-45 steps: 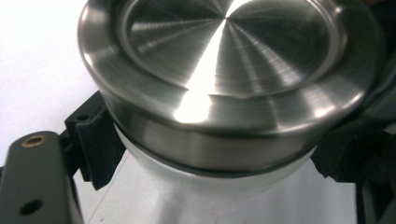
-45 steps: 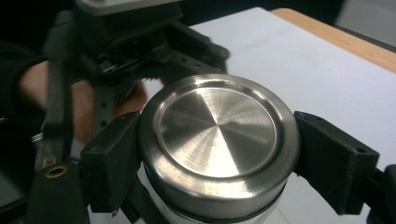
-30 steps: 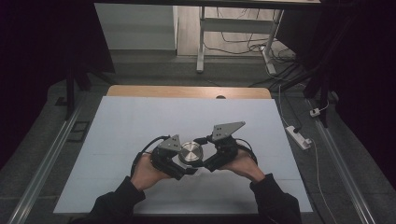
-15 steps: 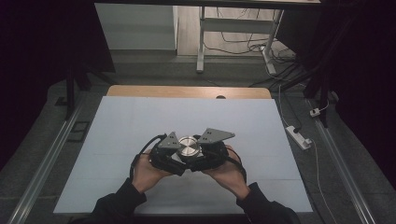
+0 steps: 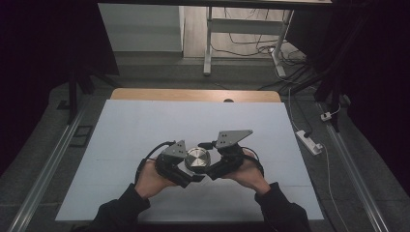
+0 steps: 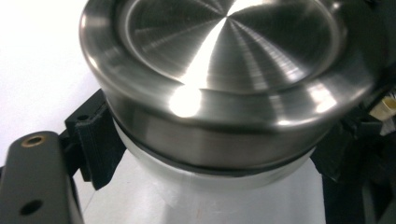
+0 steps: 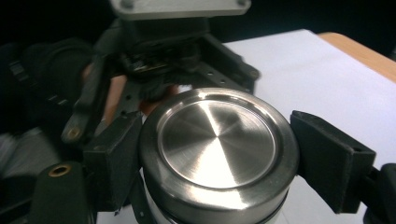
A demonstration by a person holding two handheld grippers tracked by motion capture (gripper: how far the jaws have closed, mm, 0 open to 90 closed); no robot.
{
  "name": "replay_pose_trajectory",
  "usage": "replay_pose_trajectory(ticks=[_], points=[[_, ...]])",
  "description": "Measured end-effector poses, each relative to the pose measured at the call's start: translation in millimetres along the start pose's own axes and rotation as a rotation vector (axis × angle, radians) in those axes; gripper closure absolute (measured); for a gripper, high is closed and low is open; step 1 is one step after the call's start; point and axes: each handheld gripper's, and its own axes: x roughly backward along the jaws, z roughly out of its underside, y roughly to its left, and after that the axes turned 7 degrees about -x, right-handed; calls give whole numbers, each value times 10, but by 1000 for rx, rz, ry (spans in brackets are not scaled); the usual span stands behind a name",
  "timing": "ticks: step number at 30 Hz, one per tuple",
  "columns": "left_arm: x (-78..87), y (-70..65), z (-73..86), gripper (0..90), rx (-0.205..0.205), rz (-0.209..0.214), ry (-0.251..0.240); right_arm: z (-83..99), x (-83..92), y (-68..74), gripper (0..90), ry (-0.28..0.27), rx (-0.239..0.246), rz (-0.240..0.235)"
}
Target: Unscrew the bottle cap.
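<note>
While the left tool (image 5: 186, 175) is clamped on the white jar body (image 6: 233, 196) and the right tool (image 5: 212, 170), its jaws just closed, on the steel lid (image 5: 197, 159), the body is best kept still. The lid is judged ready for turning toward 9 o'clock.

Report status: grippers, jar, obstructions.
Left gripper shut on white jar body. Right gripper fingers just closed on steel lid. Nothing in the way.

Right claw (image 5: 212, 169), jaws just closing, now apparently tight on the steel lid (image 5: 197, 159).
</note>
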Motion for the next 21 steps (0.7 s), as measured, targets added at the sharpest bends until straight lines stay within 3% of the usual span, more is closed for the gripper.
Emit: replay_pose_trajectory(ticks=[3,5,8,12,17,21], points=[[-38,-22,-10,161,-16,16,14,48,36,-78,196,13,11,-91],[-43,-17,-10,162,-4,0,13,42,47,-81,187,34,-10,-83],[-18,-3,-3,161,26,-54,12,-41,64,6,119,23,-45,14],[17,14,10,161,71,-128,11,-133,37,184,111,18,-80,173],[3,-6,0,161,72,-145,17,-116,-102,314,137,14,-73,322],[-12,-28,-17,161,66,-147,27,-69,-178,335,177,12,-75,374]])
